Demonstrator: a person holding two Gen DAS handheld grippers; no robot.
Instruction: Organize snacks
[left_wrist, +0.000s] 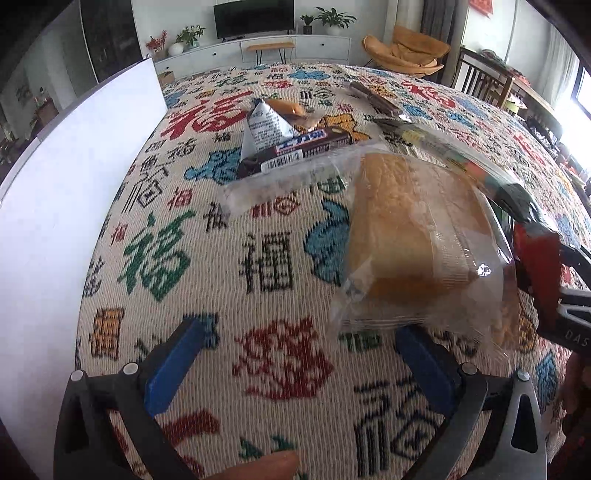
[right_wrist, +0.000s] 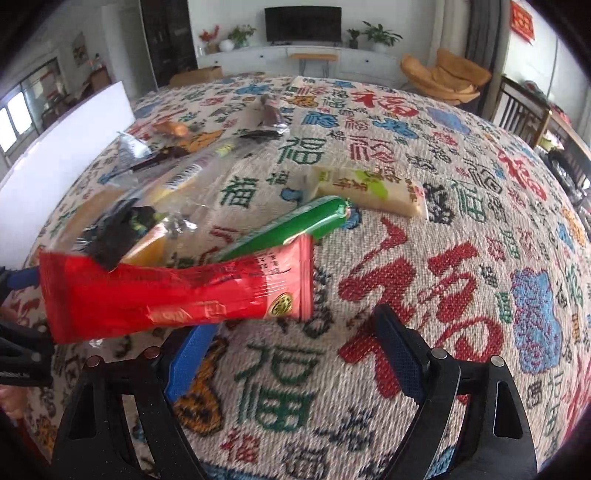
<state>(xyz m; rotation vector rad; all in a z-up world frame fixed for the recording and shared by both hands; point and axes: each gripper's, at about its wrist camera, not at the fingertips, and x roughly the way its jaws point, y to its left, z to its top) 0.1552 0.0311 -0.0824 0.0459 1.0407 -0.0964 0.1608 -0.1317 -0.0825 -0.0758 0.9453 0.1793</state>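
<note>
Left gripper (left_wrist: 299, 354): fingers spread wide, nothing between them; the clear bread packet's lower edge lies just over the right finger's tip.
Right gripper (right_wrist: 295, 343): fingers apart and gripping nothing; the red snack packet crosses over the tip of the left finger, whether touching it I cannot tell.
Bread packet (left_wrist: 413, 236): clear wrapper with a yellow loaf slice inside, on the desk in front of the left gripper.
Red snack packet (right_wrist: 177, 291): lies across the left of the right wrist view, one end near the green sausage stick (right_wrist: 295, 225).
Chocolate bar (left_wrist: 295, 151): dark wrapper with a barcode, beyond the bread, beside a silver triangular pouch (left_wrist: 264, 127).
Pale wafer packet (right_wrist: 369, 190): on the desk past the green stick, apart from the pile.
Desk (left_wrist: 221, 258): covered by a woven cloth with coloured characters.
White board (left_wrist: 74, 184): stands along the desk's left edge.
</note>
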